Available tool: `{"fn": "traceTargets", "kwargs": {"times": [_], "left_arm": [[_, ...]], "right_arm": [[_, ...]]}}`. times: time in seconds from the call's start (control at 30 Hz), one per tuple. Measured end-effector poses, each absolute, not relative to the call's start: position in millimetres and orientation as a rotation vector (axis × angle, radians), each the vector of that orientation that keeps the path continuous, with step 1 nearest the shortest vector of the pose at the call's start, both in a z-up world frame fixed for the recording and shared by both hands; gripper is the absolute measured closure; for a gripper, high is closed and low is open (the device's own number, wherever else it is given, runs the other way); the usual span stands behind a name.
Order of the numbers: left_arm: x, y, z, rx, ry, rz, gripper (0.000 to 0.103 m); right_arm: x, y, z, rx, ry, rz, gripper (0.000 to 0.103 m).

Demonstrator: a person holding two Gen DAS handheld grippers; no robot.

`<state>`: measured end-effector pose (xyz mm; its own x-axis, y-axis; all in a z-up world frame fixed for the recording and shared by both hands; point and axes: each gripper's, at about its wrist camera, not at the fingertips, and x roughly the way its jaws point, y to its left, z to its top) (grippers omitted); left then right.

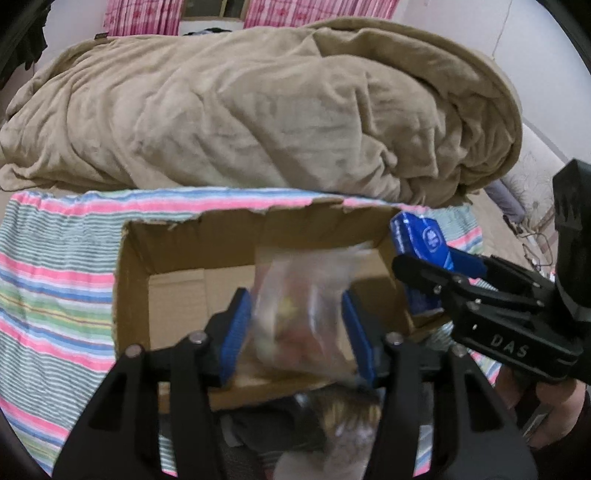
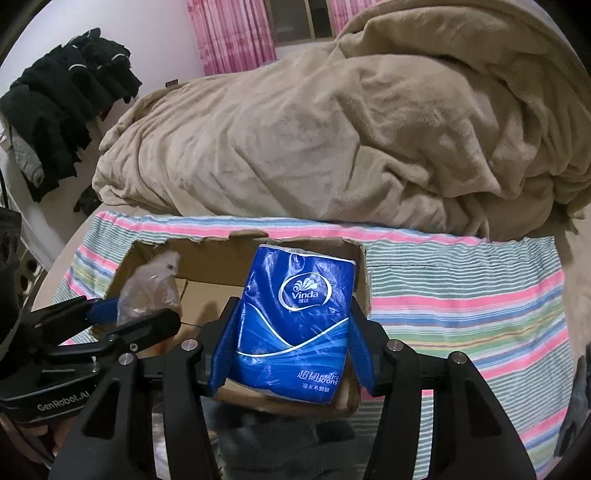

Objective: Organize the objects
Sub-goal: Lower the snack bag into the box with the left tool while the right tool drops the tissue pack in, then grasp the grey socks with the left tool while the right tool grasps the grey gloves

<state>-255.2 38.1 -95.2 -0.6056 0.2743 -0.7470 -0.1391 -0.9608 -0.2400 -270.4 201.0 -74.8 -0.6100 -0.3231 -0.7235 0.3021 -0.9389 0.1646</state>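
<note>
An open cardboard box (image 1: 177, 291) sits on a striped cloth on the bed; it also shows in the right wrist view (image 2: 207, 266). My left gripper (image 1: 297, 325) is shut on a clear plastic bag (image 1: 303, 291) of small items, held over the box; the bag looks blurred. The same bag (image 2: 151, 291) and left gripper (image 2: 136, 317) show at the left of the right wrist view. My right gripper (image 2: 291, 332) is shut on a blue Vinda tissue pack (image 2: 295, 317), held over the box's right side. The pack (image 1: 421, 243) and right gripper (image 1: 439, 273) show at the right of the left wrist view.
A crumpled tan blanket (image 1: 258, 110) fills the bed behind the box. The striped cloth (image 2: 461, 295) spreads to both sides. Dark clothes (image 2: 62, 92) hang at the far left. Pink curtains (image 2: 229, 33) hang on the back wall.
</note>
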Motion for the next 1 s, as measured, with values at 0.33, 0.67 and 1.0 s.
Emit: {"fn": "traceTargets", "kwargs": {"times": [0.33, 0.67, 1.0], "left_arm": [[-232, 28, -72, -1.228, -0.244, 2.654, 0.028], [-178, 13, -30, -1.146, -0.246, 2.701, 0.022], [-125, 4, -24, -1.15, -0.242, 2.707, 0.022]], "right_arm": [[-259, 206, -65, 1.132, -0.068, -2.53, 0.021], [-221, 200, -32, 1.073, -0.041, -2.541, 0.02], [-170, 201, -14, 1.041, -0.029, -2.543, 0.02]]}}
